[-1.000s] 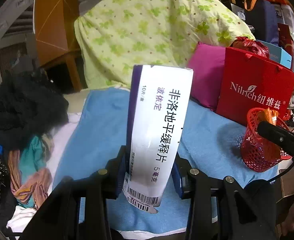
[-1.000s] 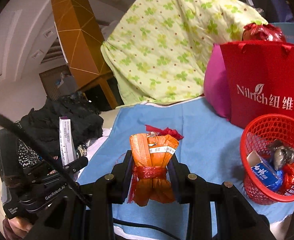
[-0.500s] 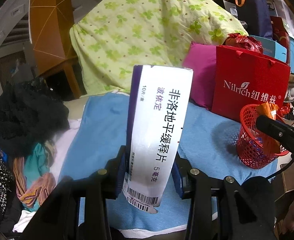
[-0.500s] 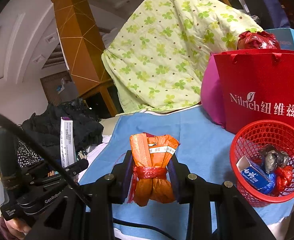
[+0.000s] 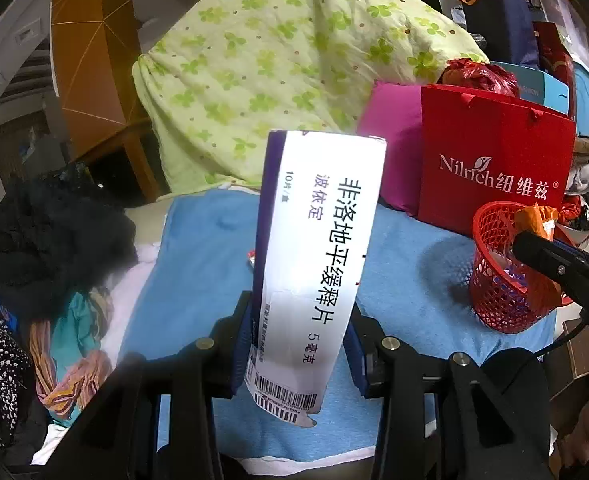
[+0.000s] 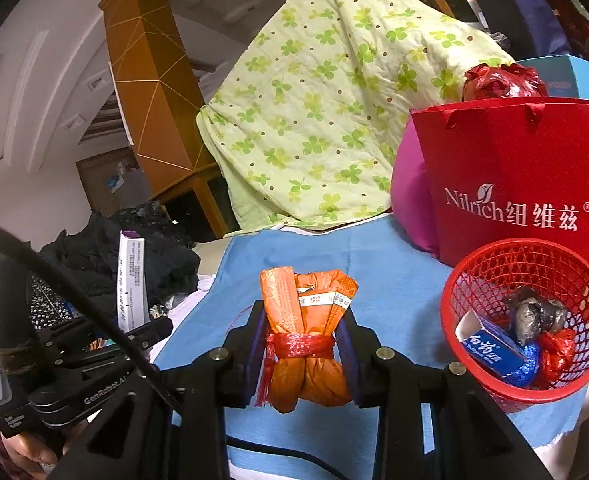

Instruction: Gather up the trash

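glossy cardboard box, red plastic mesh basket, blue cloth.

Dim indoor light, warm cast, both views. Strong fisheye bend and black vignette at all corners. Glare blows out the white medicine box right in front of the left hand-held gripper; print is still readable. Soft shadow left of the red basket on the blue cloth. Dark clothes pile far left is underexposed, no detail. Focus sharp, no motion blur.
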`<state>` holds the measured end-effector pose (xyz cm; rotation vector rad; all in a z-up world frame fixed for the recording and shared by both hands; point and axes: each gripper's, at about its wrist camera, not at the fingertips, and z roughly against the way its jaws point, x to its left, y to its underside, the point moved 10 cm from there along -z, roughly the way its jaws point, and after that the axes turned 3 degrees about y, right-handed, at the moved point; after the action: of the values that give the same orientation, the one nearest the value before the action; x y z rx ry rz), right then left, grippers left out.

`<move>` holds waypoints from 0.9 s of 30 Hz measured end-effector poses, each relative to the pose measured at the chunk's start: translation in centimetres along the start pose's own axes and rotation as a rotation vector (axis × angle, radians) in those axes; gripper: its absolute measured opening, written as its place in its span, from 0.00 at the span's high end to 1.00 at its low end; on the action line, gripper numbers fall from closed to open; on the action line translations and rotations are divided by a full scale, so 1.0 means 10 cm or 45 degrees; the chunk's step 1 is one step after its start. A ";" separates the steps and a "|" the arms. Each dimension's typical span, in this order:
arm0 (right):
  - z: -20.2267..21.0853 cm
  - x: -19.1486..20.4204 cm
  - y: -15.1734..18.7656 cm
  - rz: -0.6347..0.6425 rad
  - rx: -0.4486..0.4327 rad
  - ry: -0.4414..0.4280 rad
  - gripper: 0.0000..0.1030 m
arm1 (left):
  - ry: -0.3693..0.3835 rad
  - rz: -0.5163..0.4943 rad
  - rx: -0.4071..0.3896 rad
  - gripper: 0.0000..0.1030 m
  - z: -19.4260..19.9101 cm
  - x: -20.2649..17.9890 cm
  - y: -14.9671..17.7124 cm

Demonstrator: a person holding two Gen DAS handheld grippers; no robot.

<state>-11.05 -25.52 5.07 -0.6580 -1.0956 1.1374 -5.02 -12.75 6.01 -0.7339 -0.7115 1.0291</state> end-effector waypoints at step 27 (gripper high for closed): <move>0.08 -0.45 0.01 -0.095 -0.013 0.076 0.65 | 0.017 -0.045 0.032 0.57 -0.11 -0.32 0.01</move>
<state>-11.99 -29.77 3.76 -0.6497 -1.0672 1.0432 -5.27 -15.87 4.79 -0.7031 -0.6967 0.9986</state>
